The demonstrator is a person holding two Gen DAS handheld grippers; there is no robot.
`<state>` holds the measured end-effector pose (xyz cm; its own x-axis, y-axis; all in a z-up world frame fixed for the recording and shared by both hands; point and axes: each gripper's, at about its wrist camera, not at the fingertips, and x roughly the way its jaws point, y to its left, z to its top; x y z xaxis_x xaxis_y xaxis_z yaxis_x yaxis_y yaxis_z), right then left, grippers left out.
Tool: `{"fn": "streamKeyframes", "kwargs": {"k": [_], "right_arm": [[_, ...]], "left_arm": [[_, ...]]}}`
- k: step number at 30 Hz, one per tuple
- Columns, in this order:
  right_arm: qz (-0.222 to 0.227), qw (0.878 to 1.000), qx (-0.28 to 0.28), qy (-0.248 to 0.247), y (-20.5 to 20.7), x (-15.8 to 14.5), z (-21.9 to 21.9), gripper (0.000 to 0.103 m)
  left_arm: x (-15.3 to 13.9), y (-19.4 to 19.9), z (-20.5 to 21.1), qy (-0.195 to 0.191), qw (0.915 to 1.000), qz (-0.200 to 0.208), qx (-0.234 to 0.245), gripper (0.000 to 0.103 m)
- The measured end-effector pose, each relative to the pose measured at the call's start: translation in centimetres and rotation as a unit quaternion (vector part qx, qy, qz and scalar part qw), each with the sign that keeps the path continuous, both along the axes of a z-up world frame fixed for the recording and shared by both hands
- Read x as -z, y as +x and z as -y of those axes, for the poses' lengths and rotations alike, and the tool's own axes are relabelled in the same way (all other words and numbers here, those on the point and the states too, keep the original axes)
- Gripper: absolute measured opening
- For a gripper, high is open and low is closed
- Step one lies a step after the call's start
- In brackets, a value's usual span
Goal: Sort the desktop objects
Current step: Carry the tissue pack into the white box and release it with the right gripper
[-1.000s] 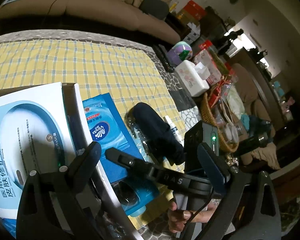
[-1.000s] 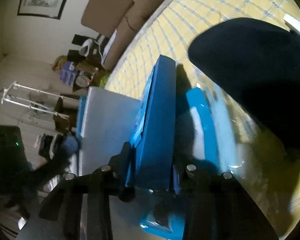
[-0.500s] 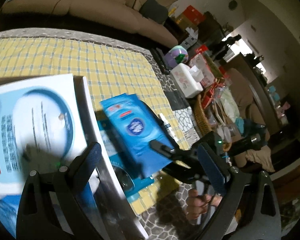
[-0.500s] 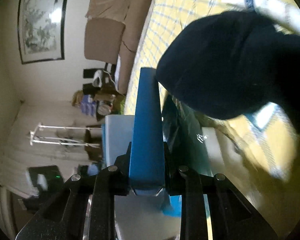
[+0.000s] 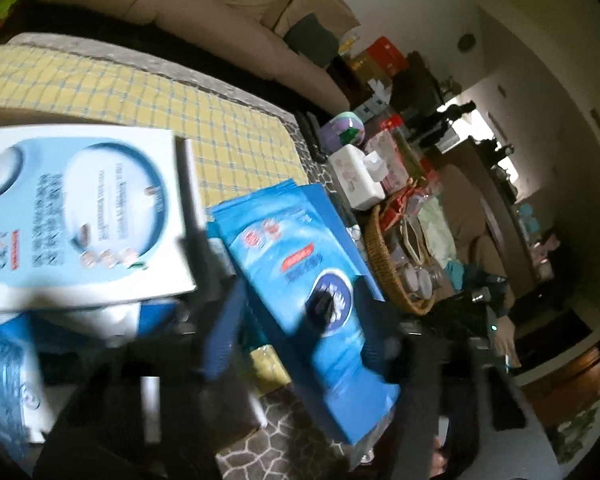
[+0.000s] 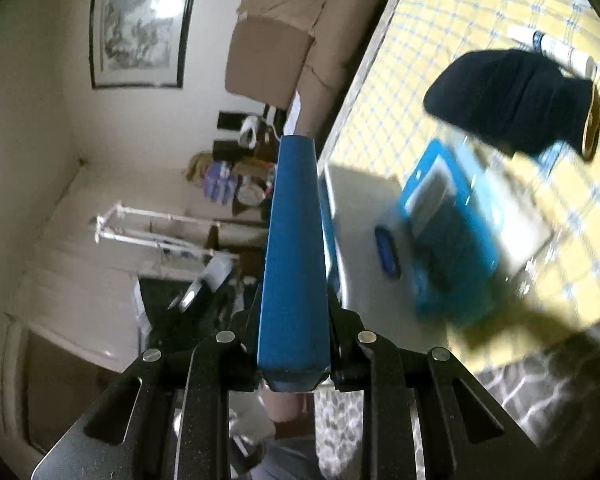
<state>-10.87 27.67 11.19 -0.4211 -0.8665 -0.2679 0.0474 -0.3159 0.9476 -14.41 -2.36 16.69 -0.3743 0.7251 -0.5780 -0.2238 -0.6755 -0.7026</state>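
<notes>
Right claw clamps the blue tissue pack edgewise; left claw is closing around it

The blue tissue pack is up off the table, seen edge-on in the right wrist view — a narrow blue slab running toward twelve o'clock. From the left wrist view that same pack shows its glossy printed face, tilted from eleven down to five. At nine o'clock of it lies the white and light-blue box, flat, print upward. On the yellow checked cloth lies a second blue packet, blurred, and at one o'clock of that the dark navy pouch — with a small white tube just past it.
</notes>
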Motion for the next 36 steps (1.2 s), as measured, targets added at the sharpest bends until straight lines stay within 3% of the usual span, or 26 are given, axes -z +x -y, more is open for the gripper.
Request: {"fn": "streamKeyframes", "kwargs": {"k": [5,8,18,26,29,32,36], "right_arm": [[-0.023,0.997,-0.023,0.068,1.1,-2.4,3.5,0.024],[-0.027,0.995,-0.038,0.089,2.1,-2.6,4.8,0.024],[-0.027,0.992,-0.078,0.092,2.2,-3.1,13.5,0.025],[-0.029,0.982,-0.155,0.103,-1.2,-3.1,23.4,0.025],[-0.038,0.97,-0.2,0.13,-3.5,-2.7,27.7,0.025],[-0.056,0.951,-0.247,0.177,-6.0,-2.3,31.8,0.025],[-0.09,0.91,-0.312,0.258,-9.2,-2.3,36.5,0.024]], "left_arm": [[0.9,1.5,4.2,0.015,0.9997,0.007,-0.02,0.017],[1.2,2.6,7.0,0.028,0.999,0.008,-0.034,0.01],[0.9,4.6,15.7,0.048,0.9959,-0.004,-0.076,0.012],[1.9,3.8,25.0,0.062,0.9886,-0.009,-0.137,0.012],[2.7,2.3,27.6,0.051,0.9857,-0.007,-0.161,0.012],[3.7,0.4,29.4,0.037,0.9851,0.003,-0.168,0.012],[5.3,-1.8,30.8,0.019,0.9856,0.02,-0.167,0.012]]}}
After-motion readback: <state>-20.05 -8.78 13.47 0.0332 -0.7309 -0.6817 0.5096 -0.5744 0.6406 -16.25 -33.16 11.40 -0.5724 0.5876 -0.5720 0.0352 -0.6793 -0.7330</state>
